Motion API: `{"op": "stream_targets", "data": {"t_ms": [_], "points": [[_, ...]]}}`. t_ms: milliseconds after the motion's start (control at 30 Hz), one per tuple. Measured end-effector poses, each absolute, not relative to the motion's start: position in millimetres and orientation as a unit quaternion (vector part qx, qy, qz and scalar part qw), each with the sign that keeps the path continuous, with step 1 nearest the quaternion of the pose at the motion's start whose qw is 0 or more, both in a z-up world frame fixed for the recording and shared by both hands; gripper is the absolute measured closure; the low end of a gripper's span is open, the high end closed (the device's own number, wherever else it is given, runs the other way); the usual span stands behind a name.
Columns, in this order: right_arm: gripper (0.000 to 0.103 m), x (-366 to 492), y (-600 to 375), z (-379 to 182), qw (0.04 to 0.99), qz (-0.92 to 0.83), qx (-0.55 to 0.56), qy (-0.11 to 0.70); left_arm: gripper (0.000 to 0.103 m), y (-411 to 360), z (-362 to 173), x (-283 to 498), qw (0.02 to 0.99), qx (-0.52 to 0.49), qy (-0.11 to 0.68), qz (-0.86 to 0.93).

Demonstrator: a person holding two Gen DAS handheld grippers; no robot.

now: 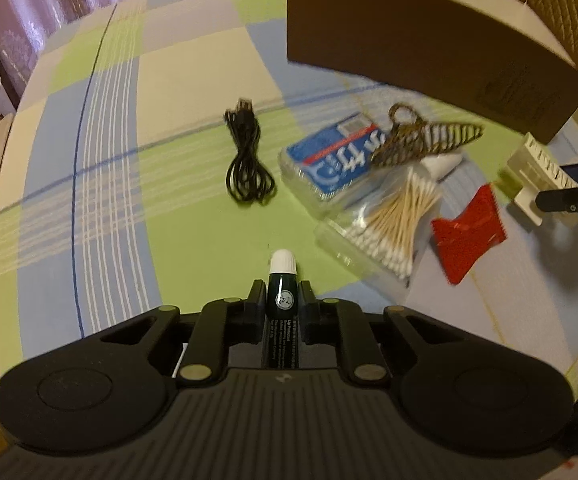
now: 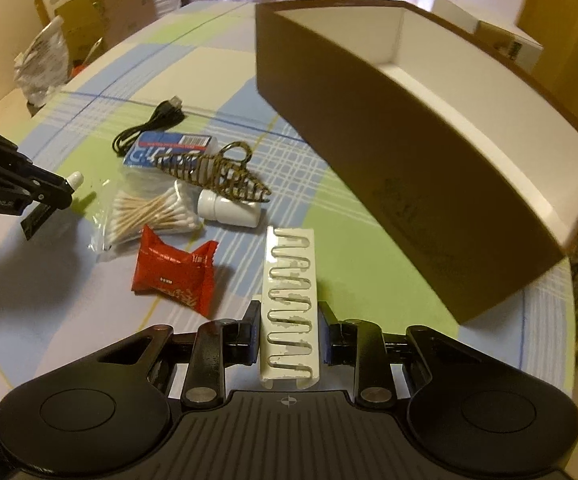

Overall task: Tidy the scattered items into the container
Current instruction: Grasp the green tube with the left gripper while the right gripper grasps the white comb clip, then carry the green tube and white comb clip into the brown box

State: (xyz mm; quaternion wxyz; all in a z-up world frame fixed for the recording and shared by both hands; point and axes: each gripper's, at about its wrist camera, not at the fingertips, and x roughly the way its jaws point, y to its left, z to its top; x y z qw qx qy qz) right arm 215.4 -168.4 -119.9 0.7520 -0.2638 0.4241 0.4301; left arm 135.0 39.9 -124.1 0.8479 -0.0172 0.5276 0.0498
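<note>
Brown box — white inside, open on top — stands at the far right of the checked tablecloth; left gripper clamps a dark green lip-balm tube with a white cap; right gripper grips a white clip strip; between them lie a black USB cable, blue tissue pack, cotton swabs bag, patterned hair claw, white bottle and red packet.

Hair clip lies atop packet, seemingly.
</note>
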Motion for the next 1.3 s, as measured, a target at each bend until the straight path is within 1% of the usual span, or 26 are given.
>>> {"op": "stream_targets", "data": {"t_ms": [567,967,1300], "points": [[0.078,220.1,-173.7,-61.5,0.78,0.433,-0.228,0.389,0.091,11.1,-33.9,160.0,0.912,-0.006,0.411,0.008],[0.078,235.4,-178.3,-30.3,0.798,0.434,-0.208,0.362,0.091,-19.4,3.7,200.6,0.932,0.017,0.36,-0.037],[0.078,263.1,-179.2,-4.0,0.82,0.424,-0.195,0.332,0.09,-38.9,24.7,242.3,0.942,0.03,0.329,-0.06]]}}
